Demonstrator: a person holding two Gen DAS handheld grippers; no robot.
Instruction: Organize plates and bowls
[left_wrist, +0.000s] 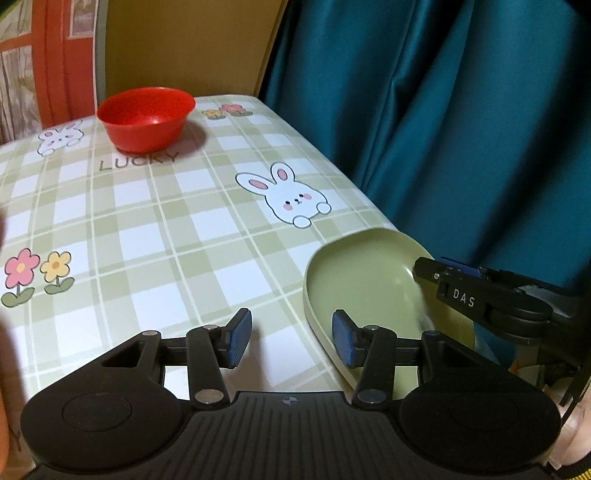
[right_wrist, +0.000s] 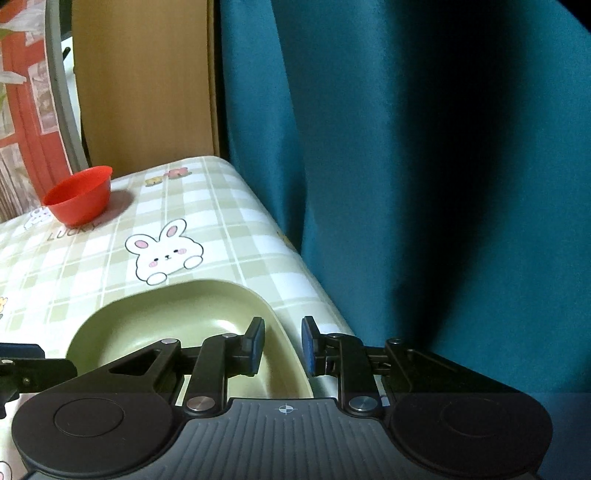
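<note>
A pale green shallow dish (left_wrist: 362, 280) (right_wrist: 177, 317) lies at the right edge of the checked table (left_wrist: 147, 229), partly over that edge. My right gripper (right_wrist: 283, 345) is shut on its right rim, one pad inside the dish and one outside; the left wrist view shows it (left_wrist: 437, 266) reaching in from the right. My left gripper (left_wrist: 291, 339) stands open astride the dish's left rim, and its pads do not press on it. A red bowl (left_wrist: 144, 118) (right_wrist: 79, 197) stands upright and empty at the far end of the table, well away from both grippers.
A teal curtain (left_wrist: 443, 129) hangs close along the table's right edge. A tan board (left_wrist: 184, 48) and a red frame (left_wrist: 55, 74) stand behind the far end. The tablecloth carries rabbit and flower prints.
</note>
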